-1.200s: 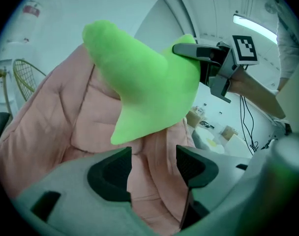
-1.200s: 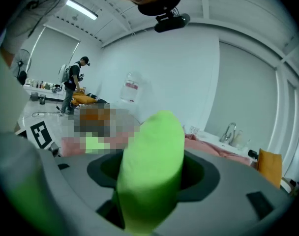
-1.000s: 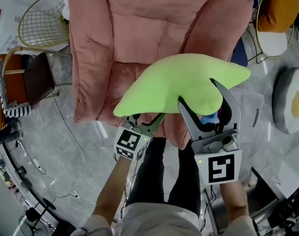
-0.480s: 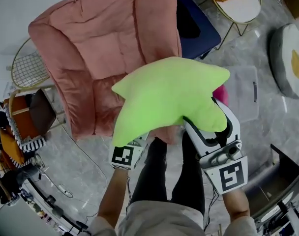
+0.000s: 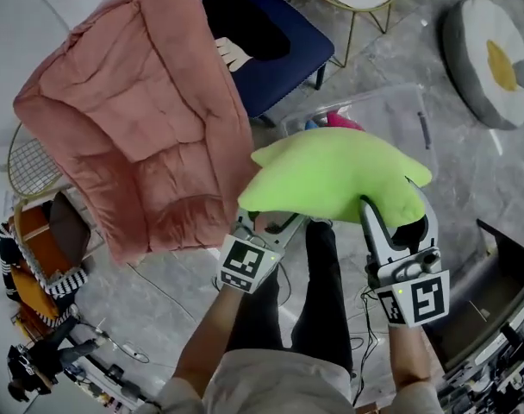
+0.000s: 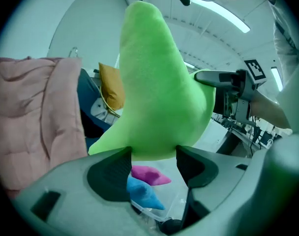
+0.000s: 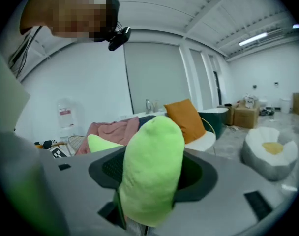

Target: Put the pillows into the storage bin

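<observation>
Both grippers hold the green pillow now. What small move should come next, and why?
Probably carry the green star pillow slightly farther forward, then lower it into the storage bin. The left gripper and the right gripper are both clamped on it, and it hangs over the bin's near part, beside a pink pillow inside.

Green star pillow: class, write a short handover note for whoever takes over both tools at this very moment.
Tools: the left tool is shut on one arm of the green star pillow. The right tool is shut on another arm of it.
Where: the pillow hangs in the air, over the near side of the clear storage bin.
Done: a pink pillow and a blue pillow appear to lie in the bin.
Left: lower the green star pillow into the bin, then open both tools.
</observation>
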### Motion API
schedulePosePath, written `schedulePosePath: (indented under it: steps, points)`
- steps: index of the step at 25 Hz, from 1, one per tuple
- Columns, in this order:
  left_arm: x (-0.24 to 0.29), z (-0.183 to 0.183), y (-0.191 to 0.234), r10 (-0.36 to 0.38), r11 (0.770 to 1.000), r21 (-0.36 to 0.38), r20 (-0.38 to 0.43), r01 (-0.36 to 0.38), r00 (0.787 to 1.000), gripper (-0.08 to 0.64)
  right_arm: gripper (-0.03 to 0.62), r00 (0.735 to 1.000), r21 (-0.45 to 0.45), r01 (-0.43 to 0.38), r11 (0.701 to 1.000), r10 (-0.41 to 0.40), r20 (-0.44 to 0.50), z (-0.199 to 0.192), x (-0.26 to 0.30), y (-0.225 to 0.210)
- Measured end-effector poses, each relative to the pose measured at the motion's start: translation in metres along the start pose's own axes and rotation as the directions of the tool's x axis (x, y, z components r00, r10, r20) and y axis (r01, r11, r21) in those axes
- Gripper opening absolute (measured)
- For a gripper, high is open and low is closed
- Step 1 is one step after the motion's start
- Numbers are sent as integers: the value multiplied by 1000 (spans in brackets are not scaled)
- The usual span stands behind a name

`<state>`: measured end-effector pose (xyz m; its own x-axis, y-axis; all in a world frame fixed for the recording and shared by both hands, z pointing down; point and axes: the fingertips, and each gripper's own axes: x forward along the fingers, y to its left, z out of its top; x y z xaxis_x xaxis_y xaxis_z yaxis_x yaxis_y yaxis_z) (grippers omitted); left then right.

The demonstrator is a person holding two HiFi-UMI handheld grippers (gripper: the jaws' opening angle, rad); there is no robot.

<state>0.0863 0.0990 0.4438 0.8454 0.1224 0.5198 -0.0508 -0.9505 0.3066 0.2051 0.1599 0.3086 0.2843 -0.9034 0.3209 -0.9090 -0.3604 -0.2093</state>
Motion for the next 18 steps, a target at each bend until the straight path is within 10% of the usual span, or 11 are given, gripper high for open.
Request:
schedulePosePath:
  steps: [7,18]
  points:
    - [77,-22,-69,-156,987,31,-108,160,982,285,265,964,259,257,931,-227,-138,-83,-55,-144]
    - [152,-18,-101,-159,986,18,-199,166,967,285,264,871,402,490,774,-409,-274,-204,-54,-324]
